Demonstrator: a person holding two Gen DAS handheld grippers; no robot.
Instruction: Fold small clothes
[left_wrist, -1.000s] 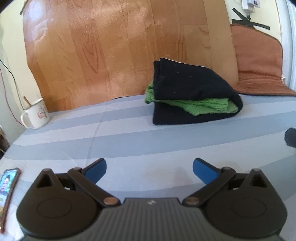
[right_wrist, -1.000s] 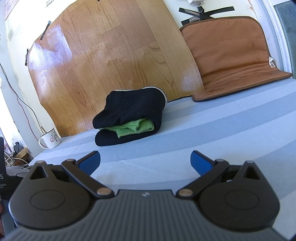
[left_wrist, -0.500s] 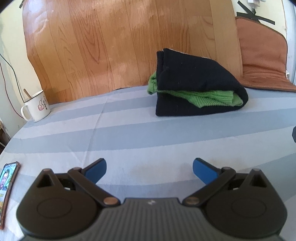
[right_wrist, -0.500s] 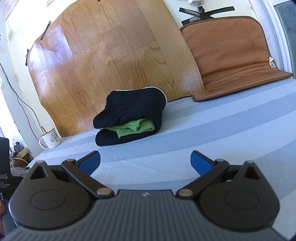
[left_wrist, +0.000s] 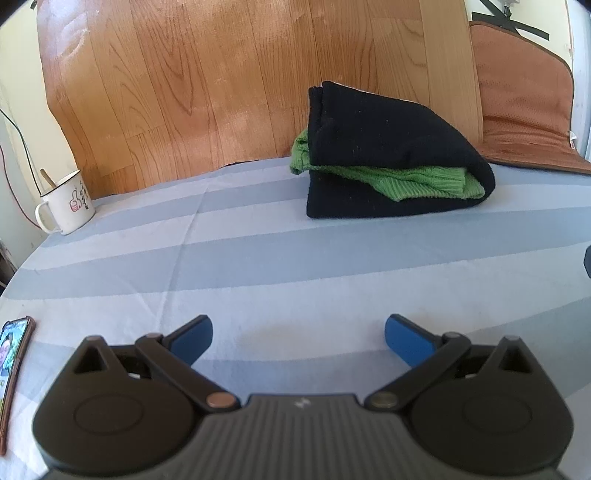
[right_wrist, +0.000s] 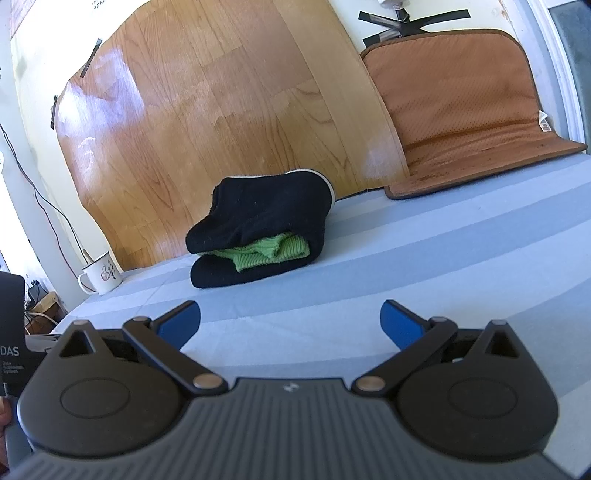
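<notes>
Folded black garment (left_wrist: 391, 147), green layer inside, well ahead of both grippers; jaws wide, empty.

At the lower left of the left wrist view, the phone (left_wrist: 13, 373) was cut off by the frame edge. The mug's (right_wrist: 100, 273) printed design was too small to read. Most of the green garment (left_wrist: 399, 181) lay hidden inside the black one (left_wrist: 384, 147), possibly a sweater.

black garment (left_wrist: 391, 147) soft fuzzy cloth. green garment (left_wrist: 413, 181) ribbed knit. striped sheet (left_wrist: 258, 266) smooth matt cloth. far board (left_wrist: 221, 81) shiny wood look. brown mat (right_wrist: 461, 107) dotted cloth. mug (left_wrist: 68, 205) glossy white.
</notes>
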